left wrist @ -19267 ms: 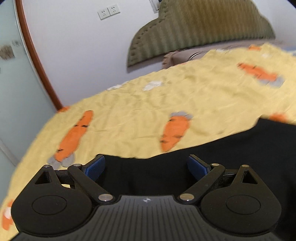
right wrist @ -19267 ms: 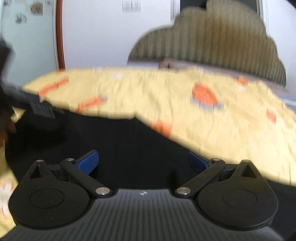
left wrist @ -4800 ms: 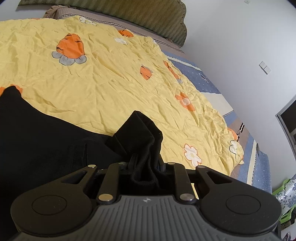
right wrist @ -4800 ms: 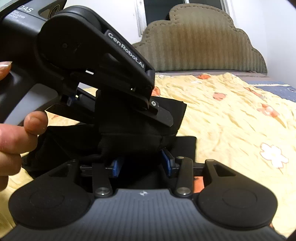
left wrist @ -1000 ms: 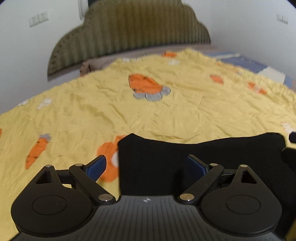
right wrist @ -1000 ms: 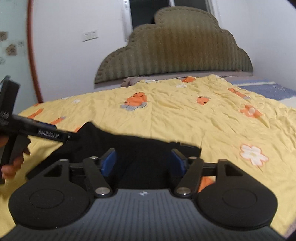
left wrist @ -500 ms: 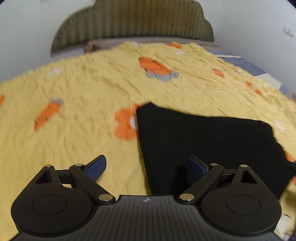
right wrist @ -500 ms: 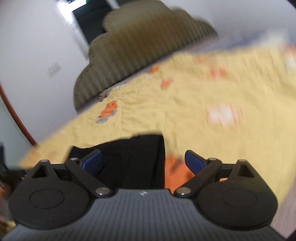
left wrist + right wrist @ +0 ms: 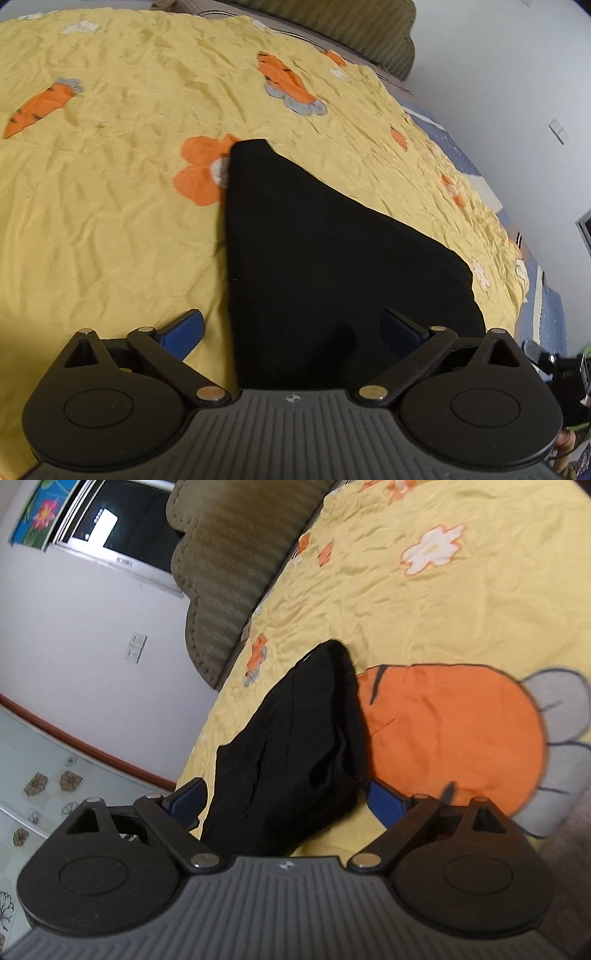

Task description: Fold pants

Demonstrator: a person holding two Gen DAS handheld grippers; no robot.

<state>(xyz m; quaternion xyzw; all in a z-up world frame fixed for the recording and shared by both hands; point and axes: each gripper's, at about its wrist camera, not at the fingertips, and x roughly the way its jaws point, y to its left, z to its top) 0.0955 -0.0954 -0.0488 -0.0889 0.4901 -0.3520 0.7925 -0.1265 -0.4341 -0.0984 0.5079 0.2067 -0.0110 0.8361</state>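
The black pants (image 9: 325, 251) lie folded into a compact flat bundle on the yellow carrot-print bedspread (image 9: 110, 206). My left gripper (image 9: 291, 326) is open and empty, above the bundle's near edge, its left pad over the bedspread and its right pad over the cloth. In the right wrist view the pants (image 9: 295, 746) show as a stacked bundle seen from its end. My right gripper (image 9: 286, 799) is open and empty, jaws spread either side of the bundle's near end, not gripping it.
A padded olive headboard (image 9: 229, 554) stands at the bed's far end against a white wall. The bed's right edge with a blue-striped sheet (image 9: 546, 302) shows in the left wrist view. A large orange carrot print (image 9: 450, 731) lies beside the pants.
Both grippers have tilted and pulled back from the pants. The right view has rolled sideways and now looks along the bundle's end. Both stay open.
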